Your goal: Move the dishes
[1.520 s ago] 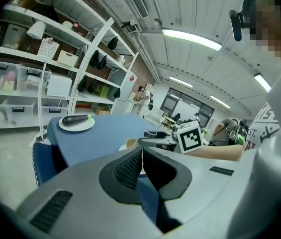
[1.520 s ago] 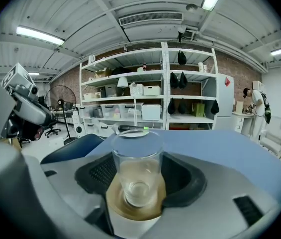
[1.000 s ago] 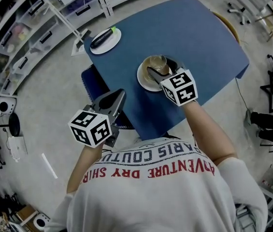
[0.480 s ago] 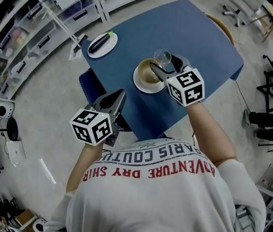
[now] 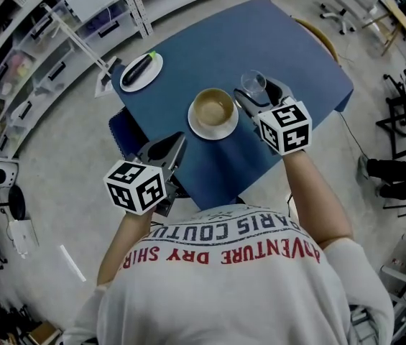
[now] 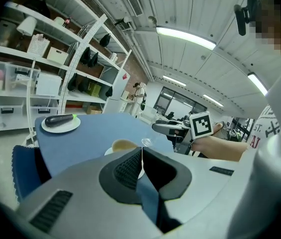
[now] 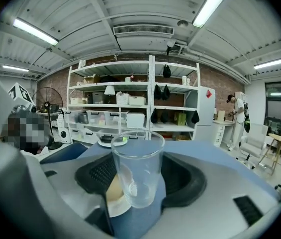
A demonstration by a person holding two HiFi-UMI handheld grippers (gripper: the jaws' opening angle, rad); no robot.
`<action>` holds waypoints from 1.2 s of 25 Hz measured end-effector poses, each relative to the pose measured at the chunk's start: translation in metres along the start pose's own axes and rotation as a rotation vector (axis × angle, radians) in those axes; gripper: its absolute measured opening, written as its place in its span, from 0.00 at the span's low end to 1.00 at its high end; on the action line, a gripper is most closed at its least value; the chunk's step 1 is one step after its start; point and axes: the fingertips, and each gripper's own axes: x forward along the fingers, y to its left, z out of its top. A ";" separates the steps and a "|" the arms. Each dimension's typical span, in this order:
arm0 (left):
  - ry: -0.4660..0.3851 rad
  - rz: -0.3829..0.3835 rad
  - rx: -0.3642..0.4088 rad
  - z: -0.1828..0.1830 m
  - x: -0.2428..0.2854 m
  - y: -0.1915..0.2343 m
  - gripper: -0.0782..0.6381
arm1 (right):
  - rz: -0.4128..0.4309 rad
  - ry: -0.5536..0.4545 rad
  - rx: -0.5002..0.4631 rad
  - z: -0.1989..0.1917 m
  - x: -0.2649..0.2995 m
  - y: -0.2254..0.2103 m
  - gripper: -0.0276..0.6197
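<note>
Right gripper (image 5: pixel 259 95) clamped on clear glass (image 7: pixel 137 168), held above blue table (image 5: pixel 289 49) just beside bowl (image 5: pixel 213 108). Left gripper (image 5: pixel 176 143) jaws together, empty.

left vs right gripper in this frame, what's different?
Jaws: the right gripper is shut on a clear glass; the left gripper has its jaws together with nothing between them.
Position: the right gripper reaches out over the blue table, beside the bowl; the left gripper sits nearer the person, by the table's near edge.
Shared: each carries a marker cube and points toward the table.
</note>
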 end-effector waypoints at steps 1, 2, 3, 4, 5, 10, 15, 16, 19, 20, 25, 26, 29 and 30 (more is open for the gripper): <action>0.003 -0.003 0.001 0.000 0.002 -0.001 0.15 | -0.009 0.006 0.006 -0.004 -0.002 -0.005 0.48; 0.006 -0.006 0.002 0.000 0.005 -0.002 0.15 | -0.017 0.013 0.011 -0.009 -0.004 -0.009 0.48; 0.009 -0.008 0.003 0.000 0.007 -0.003 0.15 | -0.024 0.020 0.015 -0.013 -0.005 -0.013 0.48; 0.012 -0.011 0.003 0.000 0.009 -0.005 0.15 | -0.031 0.027 0.019 -0.017 -0.007 -0.017 0.48; 0.015 -0.015 0.004 0.000 0.012 -0.007 0.15 | -0.038 0.034 0.023 -0.022 -0.008 -0.021 0.48; 0.038 -0.029 0.007 -0.003 0.024 -0.012 0.15 | -0.067 0.066 0.054 -0.045 -0.012 -0.039 0.48; 0.056 -0.036 0.009 -0.004 0.035 -0.014 0.15 | -0.076 0.085 0.074 -0.063 -0.012 -0.049 0.48; 0.059 -0.036 0.009 -0.005 0.037 -0.014 0.15 | -0.076 0.086 0.077 -0.066 -0.012 -0.050 0.48; 0.072 -0.037 0.010 -0.007 0.042 -0.016 0.15 | -0.072 0.090 0.083 -0.075 -0.012 -0.052 0.48; 0.075 -0.038 0.010 -0.008 0.043 -0.017 0.15 | -0.070 0.092 0.085 -0.078 -0.012 -0.052 0.48; 0.088 -0.037 0.008 -0.010 0.047 -0.018 0.15 | -0.065 0.081 0.102 -0.087 -0.014 -0.052 0.48; 0.090 -0.038 0.007 -0.010 0.048 -0.017 0.15 | -0.067 0.073 0.102 -0.086 -0.014 -0.053 0.48; 0.095 -0.039 0.005 -0.013 0.050 -0.016 0.15 | -0.077 0.063 0.096 -0.086 -0.013 -0.052 0.48; 0.097 -0.041 0.004 -0.014 0.051 -0.016 0.15 | -0.078 0.072 0.094 -0.089 -0.012 -0.051 0.48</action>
